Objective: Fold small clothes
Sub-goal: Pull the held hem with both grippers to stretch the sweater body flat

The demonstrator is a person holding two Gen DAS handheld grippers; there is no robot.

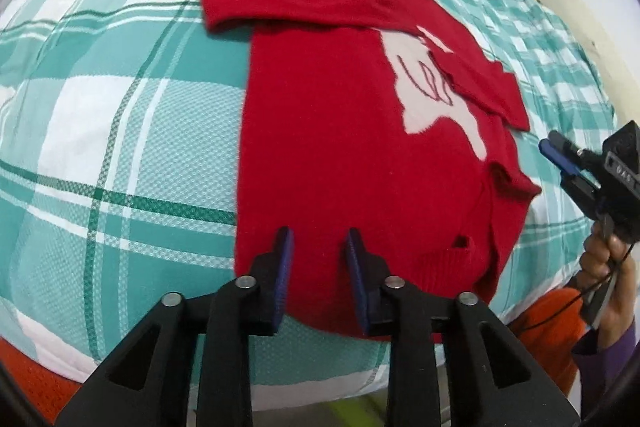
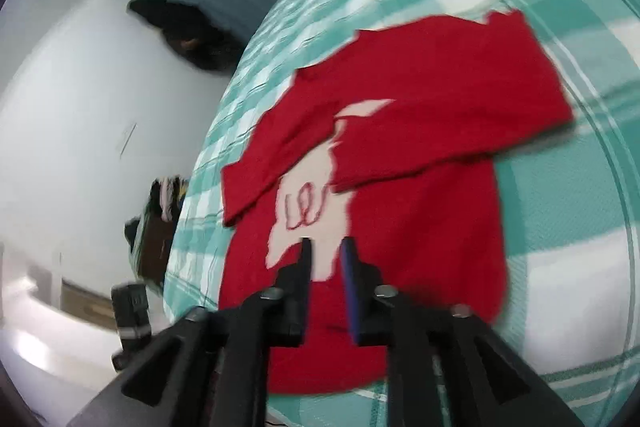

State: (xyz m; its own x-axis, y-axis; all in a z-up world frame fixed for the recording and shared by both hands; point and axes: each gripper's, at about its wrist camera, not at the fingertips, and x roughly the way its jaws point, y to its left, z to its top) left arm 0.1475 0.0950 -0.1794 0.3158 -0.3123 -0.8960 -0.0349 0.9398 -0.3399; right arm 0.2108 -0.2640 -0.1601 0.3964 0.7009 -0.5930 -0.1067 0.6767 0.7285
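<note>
A small red sweater with a pale motif lies flat on the teal-and-white checked bedspread; both sleeves are folded across its chest. My left gripper is open and empty, hovering over the sweater's near hem. My right gripper shows at the right edge, held in a hand beside the sweater, open and empty. In the right wrist view the sweater lies ahead, and the right gripper hovers open over the motif. This view is blurred.
The bed's near edge is below the sweater, with orange fabric under it. A white wall runs beside the bed. Dark clothes and a dark box with items sit by the wall.
</note>
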